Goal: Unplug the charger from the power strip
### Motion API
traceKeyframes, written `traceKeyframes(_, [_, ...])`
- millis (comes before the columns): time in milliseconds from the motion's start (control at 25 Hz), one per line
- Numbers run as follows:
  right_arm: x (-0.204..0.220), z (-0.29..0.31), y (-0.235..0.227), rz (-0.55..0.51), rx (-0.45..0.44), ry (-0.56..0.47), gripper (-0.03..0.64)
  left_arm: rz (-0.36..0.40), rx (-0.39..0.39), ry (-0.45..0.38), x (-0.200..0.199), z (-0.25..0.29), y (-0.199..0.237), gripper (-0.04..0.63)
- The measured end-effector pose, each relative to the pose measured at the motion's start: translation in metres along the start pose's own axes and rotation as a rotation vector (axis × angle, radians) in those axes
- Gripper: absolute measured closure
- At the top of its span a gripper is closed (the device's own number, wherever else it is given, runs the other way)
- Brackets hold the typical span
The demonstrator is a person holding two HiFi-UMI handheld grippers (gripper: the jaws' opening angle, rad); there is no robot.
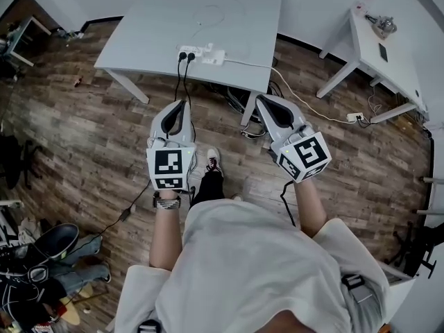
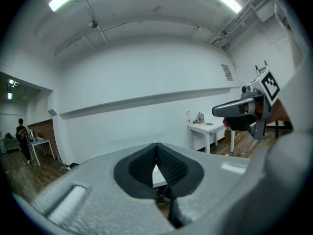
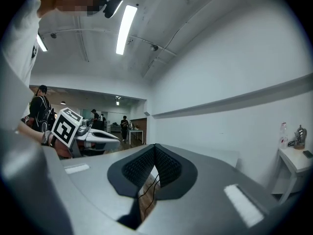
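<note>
Grey left gripper (image 1: 182, 107) and right gripper (image 1: 264, 101) were closed tight, empty.
Both hung above the brown wooden floor (image 1: 83, 130), well apart from the white power strip (image 1: 201, 51), which lay at the grey rectangular table's (image 1: 139, 40) near edge with two black plugs (image 1: 186, 56) in it.

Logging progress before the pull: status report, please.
Both shut, empty: left gripper, right gripper. White power strip at table edge, black plugs in. Nothing in the way.
</note>
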State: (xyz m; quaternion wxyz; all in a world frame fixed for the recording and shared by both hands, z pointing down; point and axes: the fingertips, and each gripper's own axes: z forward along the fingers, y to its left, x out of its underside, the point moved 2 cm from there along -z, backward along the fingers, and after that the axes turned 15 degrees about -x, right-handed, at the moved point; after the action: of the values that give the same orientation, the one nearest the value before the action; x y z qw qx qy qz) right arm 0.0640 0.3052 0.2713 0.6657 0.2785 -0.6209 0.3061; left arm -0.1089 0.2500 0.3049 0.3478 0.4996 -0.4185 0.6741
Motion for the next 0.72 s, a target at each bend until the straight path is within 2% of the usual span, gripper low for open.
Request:
traceKeyframes(480, [0.001,0.12,-0.081,0.01,-0.044,0.014,0.614,-0.019,0.077,0.049,0.028,0.132,0.043,0.592])
traceKeyframes(720, [0.017,0.162,-0.111,0.058,-0.022,0.053,0.615,-0.034,0.132,0.064,0.033,0.179,0.058,0.592])
